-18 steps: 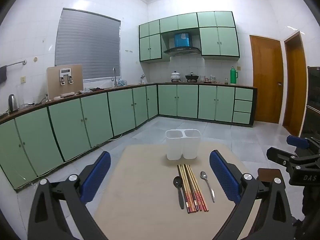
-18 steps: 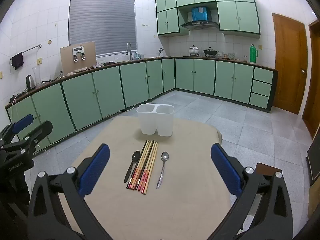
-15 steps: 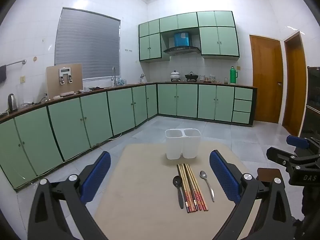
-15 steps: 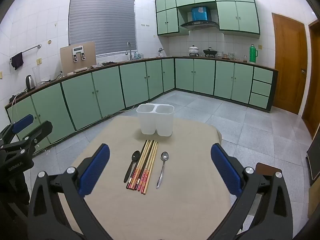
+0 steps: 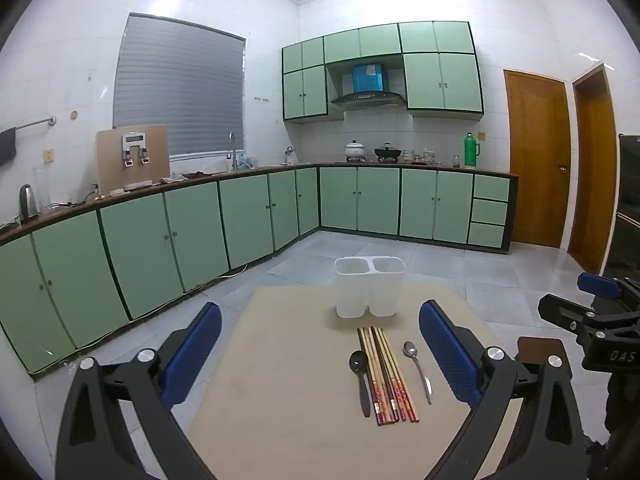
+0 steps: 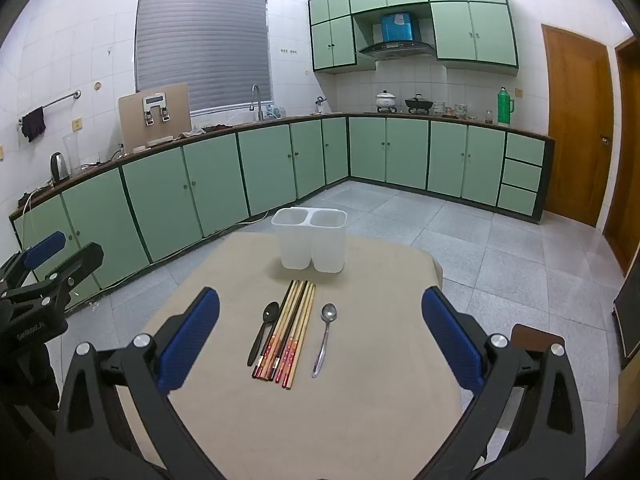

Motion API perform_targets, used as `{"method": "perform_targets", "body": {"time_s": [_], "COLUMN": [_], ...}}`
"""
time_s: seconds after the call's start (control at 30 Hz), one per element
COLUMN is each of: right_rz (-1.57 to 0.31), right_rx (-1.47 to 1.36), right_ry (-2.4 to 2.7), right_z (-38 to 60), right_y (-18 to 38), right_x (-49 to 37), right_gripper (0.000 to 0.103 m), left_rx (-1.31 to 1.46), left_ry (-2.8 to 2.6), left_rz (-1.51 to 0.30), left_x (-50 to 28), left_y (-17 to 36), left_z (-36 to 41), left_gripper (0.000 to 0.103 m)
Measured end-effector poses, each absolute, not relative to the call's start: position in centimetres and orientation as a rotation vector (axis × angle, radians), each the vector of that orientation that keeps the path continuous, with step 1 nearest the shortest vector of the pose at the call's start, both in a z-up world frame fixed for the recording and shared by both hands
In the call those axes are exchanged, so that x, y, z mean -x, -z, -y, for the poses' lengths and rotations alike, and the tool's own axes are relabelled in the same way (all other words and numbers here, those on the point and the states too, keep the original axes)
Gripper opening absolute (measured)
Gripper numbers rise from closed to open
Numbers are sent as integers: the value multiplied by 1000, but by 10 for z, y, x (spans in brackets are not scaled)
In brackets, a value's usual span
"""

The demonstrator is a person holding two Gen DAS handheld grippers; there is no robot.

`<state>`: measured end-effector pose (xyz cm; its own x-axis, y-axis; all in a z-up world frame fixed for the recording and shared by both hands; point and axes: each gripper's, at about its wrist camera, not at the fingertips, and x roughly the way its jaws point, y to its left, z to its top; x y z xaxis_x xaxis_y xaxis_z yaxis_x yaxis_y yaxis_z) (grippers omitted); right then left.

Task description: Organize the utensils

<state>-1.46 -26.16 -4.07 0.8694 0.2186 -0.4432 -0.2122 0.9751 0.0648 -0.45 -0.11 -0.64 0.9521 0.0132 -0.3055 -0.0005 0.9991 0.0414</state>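
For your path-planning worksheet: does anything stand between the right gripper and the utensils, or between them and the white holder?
Nothing visible does. The right gripper hangs open over bare table; chopsticks, black spoon and metal spoon lie directly before the empty holder.

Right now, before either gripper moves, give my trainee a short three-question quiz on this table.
1. True or false: the white holder already contains chopsticks.
2. Which lies on the left of the chopsticks: A) black spoon B) metal spoon?
3. Fill in: the fingers of the right gripper and of the left gripper are ____.

Key: 1 false; 2 A; 3 open.
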Motion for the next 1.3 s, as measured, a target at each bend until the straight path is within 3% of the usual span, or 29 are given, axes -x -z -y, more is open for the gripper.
{"method": "perform_targets", "body": {"time_s": [1.3], "right_rz": [-465], "right_rx": [-12], "right_ry": [-225], "right_z": [262], "right_y": [42], "right_x": [12], "right_gripper": [98], "left_rx": [-42], "left_ry": [-9], "left_rz": [-318], "left_x": [1], "left_y": [2], "left_z": [-3], "left_gripper": [97]}}
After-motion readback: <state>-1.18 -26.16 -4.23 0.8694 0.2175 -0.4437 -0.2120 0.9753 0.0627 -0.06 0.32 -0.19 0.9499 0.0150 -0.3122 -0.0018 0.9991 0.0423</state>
